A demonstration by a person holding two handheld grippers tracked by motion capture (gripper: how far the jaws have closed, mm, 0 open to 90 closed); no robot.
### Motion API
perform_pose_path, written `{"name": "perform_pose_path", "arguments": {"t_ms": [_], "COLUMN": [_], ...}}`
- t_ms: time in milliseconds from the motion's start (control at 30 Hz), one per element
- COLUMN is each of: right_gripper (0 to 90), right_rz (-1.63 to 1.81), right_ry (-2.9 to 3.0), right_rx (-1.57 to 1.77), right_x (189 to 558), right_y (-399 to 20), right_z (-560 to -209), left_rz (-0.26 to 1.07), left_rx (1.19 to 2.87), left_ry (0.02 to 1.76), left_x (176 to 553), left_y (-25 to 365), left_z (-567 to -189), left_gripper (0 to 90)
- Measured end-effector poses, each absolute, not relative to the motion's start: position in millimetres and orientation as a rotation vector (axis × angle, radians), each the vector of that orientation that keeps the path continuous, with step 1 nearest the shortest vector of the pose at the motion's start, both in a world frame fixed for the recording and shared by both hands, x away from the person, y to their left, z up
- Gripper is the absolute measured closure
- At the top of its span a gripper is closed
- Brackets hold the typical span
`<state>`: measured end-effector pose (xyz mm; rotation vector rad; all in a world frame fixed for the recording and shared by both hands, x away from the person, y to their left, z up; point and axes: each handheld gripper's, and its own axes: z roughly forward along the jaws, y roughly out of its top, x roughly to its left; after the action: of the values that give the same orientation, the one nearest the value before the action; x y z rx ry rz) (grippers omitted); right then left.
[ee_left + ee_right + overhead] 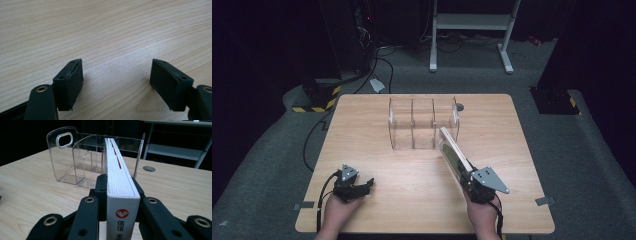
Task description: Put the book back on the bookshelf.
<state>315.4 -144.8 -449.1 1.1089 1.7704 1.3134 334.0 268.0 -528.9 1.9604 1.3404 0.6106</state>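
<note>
High view: a light wooden table (377, 150) carries a clear acrylic organiser with three compartments (422, 124), set toward the far edge at the middle. A small round grommet hole (459, 107) lies in the table top just beside the organiser's right end.

The right gripper (464, 174), held in the person's right hand (482, 212) near the front right of the table, has its fingers clenched on a white book with a red logo and dark characters on its spine (453, 150). The book rises off the table and slants forward and to the left, its far end reaching the front right corner of the organiser; whether it touches the acrylic cannot be told.

Right gripper view: the book (120, 182) stands edge-up between the two black fingers (101, 187), page block upward, spine facing the camera. The organiser (75, 157) stands beyond it, with an oval handle cut-out in its near end wall.

The left gripper (359, 189), in the left hand (339, 210), rests low at the front left of the table, well apart from the organiser.

Left gripper view: its fingers (68, 83) are spread wide and released, with bare wood grain between them.
</note>
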Motion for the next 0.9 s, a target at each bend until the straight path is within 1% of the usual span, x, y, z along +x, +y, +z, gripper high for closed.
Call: {"name": "perform_pose_path", "arguments": {"t_ms": [233,900], "right_gripper": [75.5,75.6], "right_rz": [1.293,1.262], "right_ry": [1.765,1.735], "right_rx": [1.128,1.142], "right_x": [326.5,361.3], "right_y": [-143.7,-128.4], "right_z": [-450.0,-437.4], "left_rz": [0.611,0.611], "left_rx": [1.960,1.961], "left_ry": [1.341,1.340], "left_x": [333.9,333.9], "left_y": [268.0,268.0], "left_z": [-528.9,-528.9], "left_gripper": [26.6,26.4]}}
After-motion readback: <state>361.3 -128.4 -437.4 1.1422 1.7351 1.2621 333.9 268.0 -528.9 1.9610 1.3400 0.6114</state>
